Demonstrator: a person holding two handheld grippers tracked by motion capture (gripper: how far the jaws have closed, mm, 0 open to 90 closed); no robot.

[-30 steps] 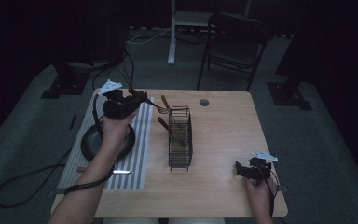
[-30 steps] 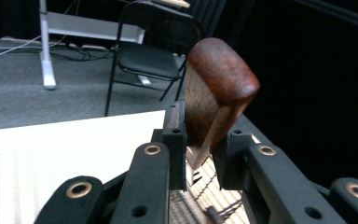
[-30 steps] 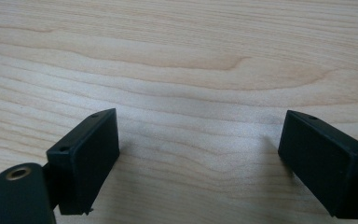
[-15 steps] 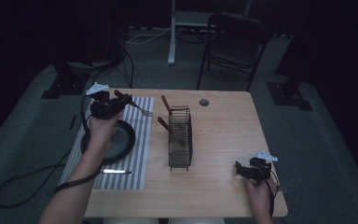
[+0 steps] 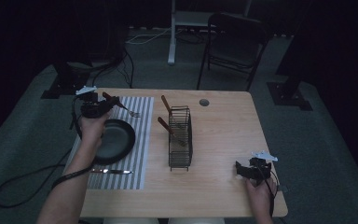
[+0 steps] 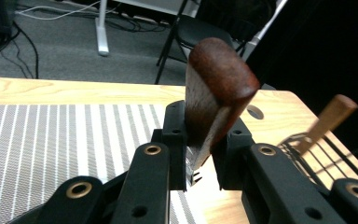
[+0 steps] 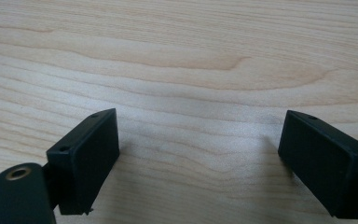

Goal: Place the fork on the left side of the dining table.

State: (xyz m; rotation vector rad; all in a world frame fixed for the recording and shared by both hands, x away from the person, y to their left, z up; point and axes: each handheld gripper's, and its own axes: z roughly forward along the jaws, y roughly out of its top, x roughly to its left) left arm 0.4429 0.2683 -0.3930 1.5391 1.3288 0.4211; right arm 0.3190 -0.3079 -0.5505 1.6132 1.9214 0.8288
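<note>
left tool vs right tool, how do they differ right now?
The left tool is shut on a wooden-handled fork; the right tool stands open with nothing between its jaws. The left tool is held over the striped mat beside the dark plate; the right tool sits low over bare tabletop. Both are black and two-jawed.

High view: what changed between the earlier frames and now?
The left gripper, shut on the wooden-handled fork, carried it leftward from beside the wire basket to above the striped mat near the plate. The right gripper, basket and knife stayed put.
</note>
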